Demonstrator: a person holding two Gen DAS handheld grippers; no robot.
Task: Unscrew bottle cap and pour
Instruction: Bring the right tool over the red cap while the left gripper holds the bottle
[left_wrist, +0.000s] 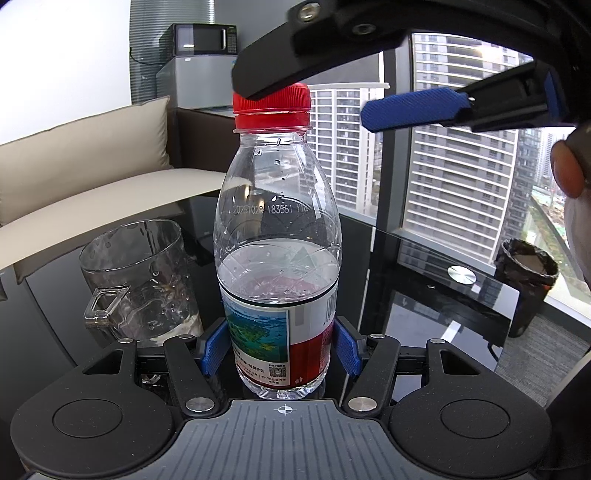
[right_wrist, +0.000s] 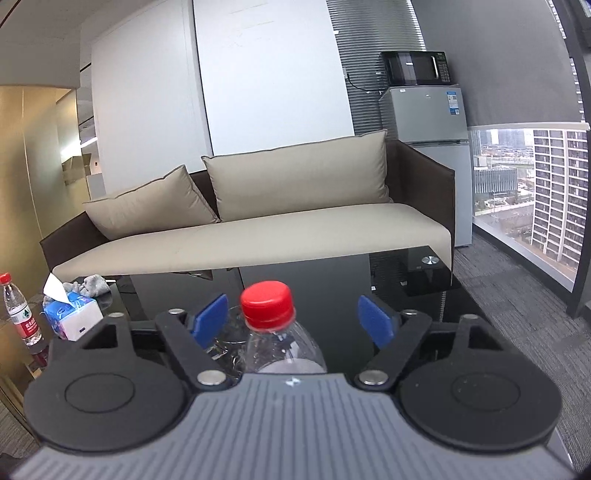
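A clear plastic water bottle (left_wrist: 277, 236), about half full, with a red cap (left_wrist: 271, 101), stands upright on the black glass table (left_wrist: 424, 280). My left gripper (left_wrist: 279, 350) is shut on the bottle's labelled lower body. My right gripper (right_wrist: 291, 321) is open, its blue pads (right_wrist: 375, 325) on either side of the red cap (right_wrist: 266, 302) with gaps. In the left wrist view the right gripper (left_wrist: 306, 99) comes from above, one finger over the cap. A clear glass mug (left_wrist: 140, 280) stands left of the bottle.
A beige sofa (right_wrist: 258, 229) runs behind the table. A tissue box (right_wrist: 74, 317) and a second bottle (right_wrist: 20, 314) stand at the left. A black bin (left_wrist: 524, 280) is on the floor by the window. A fridge with a microwave (right_wrist: 417, 70) stands in the corner.
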